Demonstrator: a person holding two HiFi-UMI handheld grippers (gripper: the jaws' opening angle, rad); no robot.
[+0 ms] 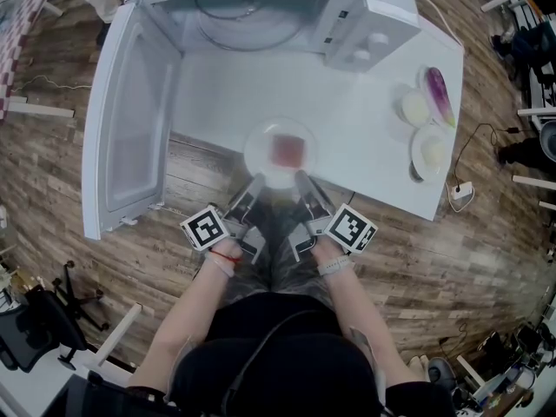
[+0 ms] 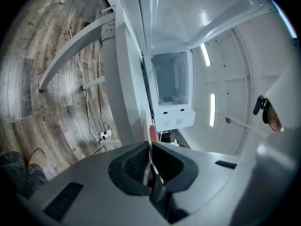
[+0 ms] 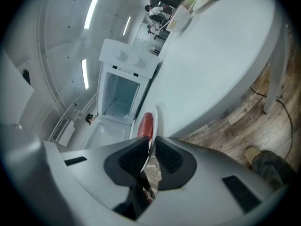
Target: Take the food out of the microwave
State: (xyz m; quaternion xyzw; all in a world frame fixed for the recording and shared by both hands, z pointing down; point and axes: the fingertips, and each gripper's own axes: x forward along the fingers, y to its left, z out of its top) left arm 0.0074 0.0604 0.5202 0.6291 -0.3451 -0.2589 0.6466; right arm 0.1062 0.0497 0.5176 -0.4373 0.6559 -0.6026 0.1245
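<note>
A clear glass plate (image 1: pixel 280 150) with a reddish slab of food (image 1: pixel 288 149) is at the white table's (image 1: pixel 365 137) front edge, in front of the open white microwave (image 1: pixel 261 16). My left gripper (image 1: pixel 254 183) is shut on the plate's near-left rim and my right gripper (image 1: pixel 304 181) on its near-right rim. In the left gripper view the rim (image 2: pixel 151 157) is pinched edge-on between the pads of the left gripper (image 2: pixel 151 147), with the food (image 2: pixel 153 133) beyond. In the right gripper view the right gripper (image 3: pixel 151 147) clamps the plate (image 3: pixel 153 121) beside the food (image 3: pixel 146 125).
The microwave door (image 1: pixel 130 120) hangs wide open to the left, past the table's edge. At the table's right end lie two small plates (image 1: pixel 430 153) with pale food and a purple vegetable (image 1: pixel 439 94). A power strip (image 1: pixel 460 189) lies on the wooden floor.
</note>
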